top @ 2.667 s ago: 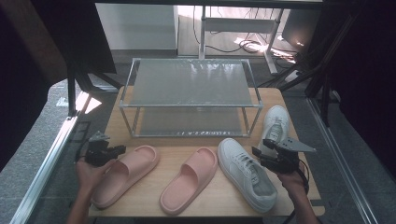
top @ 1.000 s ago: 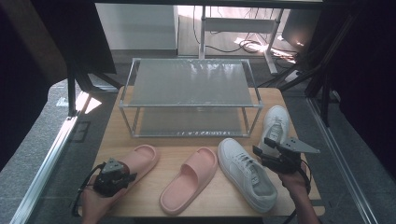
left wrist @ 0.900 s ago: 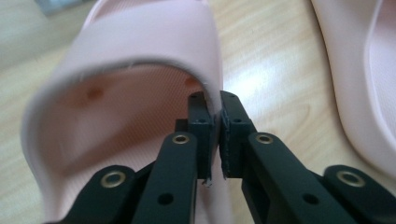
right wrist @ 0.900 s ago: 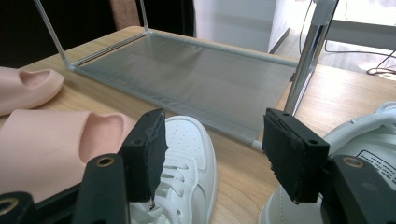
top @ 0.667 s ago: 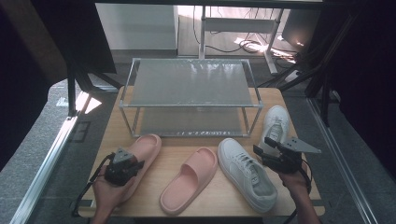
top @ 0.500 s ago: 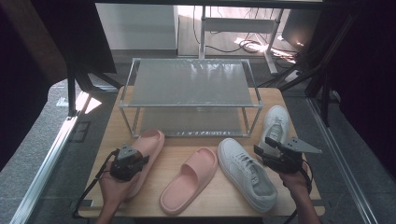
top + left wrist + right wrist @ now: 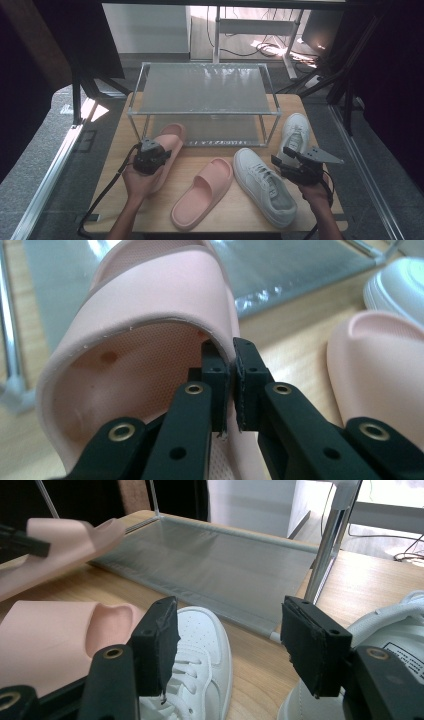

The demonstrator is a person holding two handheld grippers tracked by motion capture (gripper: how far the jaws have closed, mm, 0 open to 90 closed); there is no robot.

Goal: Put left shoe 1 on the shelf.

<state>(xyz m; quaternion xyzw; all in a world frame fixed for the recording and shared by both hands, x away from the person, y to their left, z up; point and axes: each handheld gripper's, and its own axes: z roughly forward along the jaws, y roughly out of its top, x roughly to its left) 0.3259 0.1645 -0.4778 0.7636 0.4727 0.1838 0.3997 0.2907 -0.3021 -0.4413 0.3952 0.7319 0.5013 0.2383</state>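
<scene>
1. The high view looks forward and down from above the person's side of the table (image 7: 120,150), far enough off to take in both tongs and the rack (image 7: 202,90) beyond them.
2. The left gripper view sits close behind the left gripper (image 7: 229,385), facing along its jaws into the pink slipper (image 7: 150,315) clamped there.
3. The right gripper view looks low along the right gripper (image 7: 227,640), across a white sneaker (image 7: 200,680) toward the rack.
4. All three share that slipper and the rack's lower shelf.
</scene>
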